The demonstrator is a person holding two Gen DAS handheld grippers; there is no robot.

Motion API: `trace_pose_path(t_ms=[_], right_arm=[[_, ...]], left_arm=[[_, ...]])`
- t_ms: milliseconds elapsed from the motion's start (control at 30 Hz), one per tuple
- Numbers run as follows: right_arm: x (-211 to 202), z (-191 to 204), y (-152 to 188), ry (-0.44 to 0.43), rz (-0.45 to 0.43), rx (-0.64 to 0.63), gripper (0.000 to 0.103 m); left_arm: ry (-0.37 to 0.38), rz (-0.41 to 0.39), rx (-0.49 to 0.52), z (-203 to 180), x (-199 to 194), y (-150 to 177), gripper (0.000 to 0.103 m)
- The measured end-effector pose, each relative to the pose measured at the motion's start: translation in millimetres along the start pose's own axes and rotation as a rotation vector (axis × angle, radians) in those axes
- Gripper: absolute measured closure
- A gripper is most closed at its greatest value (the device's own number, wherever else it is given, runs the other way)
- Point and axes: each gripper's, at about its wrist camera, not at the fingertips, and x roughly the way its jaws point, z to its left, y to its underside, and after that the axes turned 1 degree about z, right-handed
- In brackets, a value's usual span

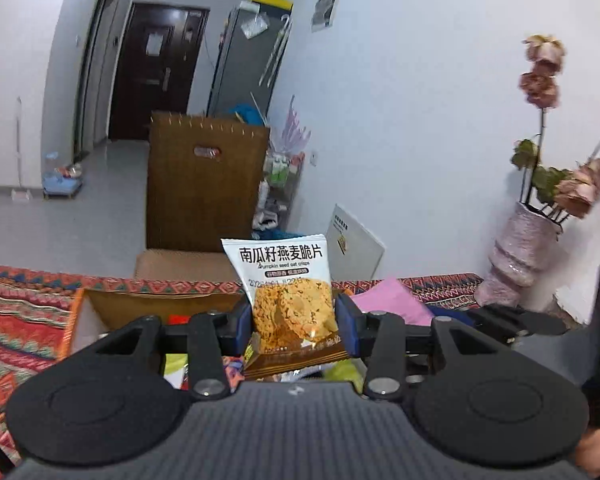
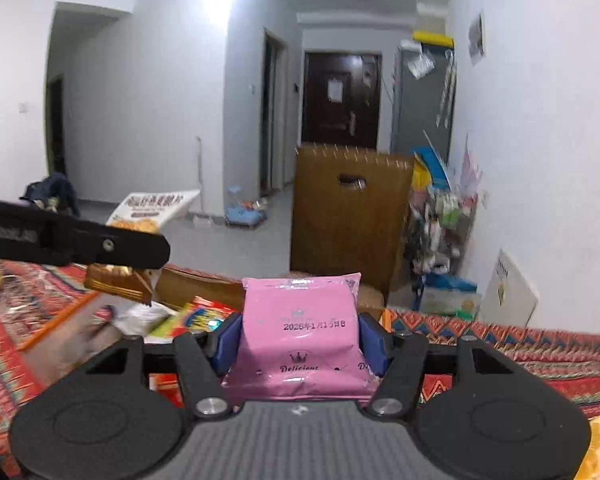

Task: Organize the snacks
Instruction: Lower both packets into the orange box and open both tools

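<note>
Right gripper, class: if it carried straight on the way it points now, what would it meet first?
Probably the brown board standing on the floor beyond the table edge; depth is hard to judge. The right gripper holds a pink packet.

pink packet (image 2: 300, 344): glossy plastic | tablecloth (image 2: 500, 340): woven cloth | box (image 1: 156, 300): matt cardboard

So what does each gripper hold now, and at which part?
The left gripper holds the oat crisps packet by its lower side edges. The right gripper holds the pink packet by its side edges.
</note>
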Motion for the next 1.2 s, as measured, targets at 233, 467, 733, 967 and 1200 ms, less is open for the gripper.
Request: trace_pose_path(t_ms=[233, 467, 733, 967, 1200], right_arm=[[88, -7, -1, 0.065, 0.148, -0.025, 0.042], [109, 6, 0, 0.104, 0.22, -0.071, 0.032], [101, 7, -3, 0.125, 0.202, -0.106, 0.023], [50, 7, -13, 0.111, 0.15, -0.09, 0.021], [-38, 19, -22, 0.109, 0.068, -0.121, 0.018]], left_arm=[[-0.062, 0.154, -0.04, 15, 99, 8, 0.06], [-0.042, 0.225, -0.121, 33, 129, 26, 0.05], [-0.075, 0.185, -0.075, 29, 100, 16, 0.036], [-0.126, 0.134, -0.03, 21, 43, 3, 0.027], [-0.161, 0.068, 0.003, 2, -43, 1, 0.015]])
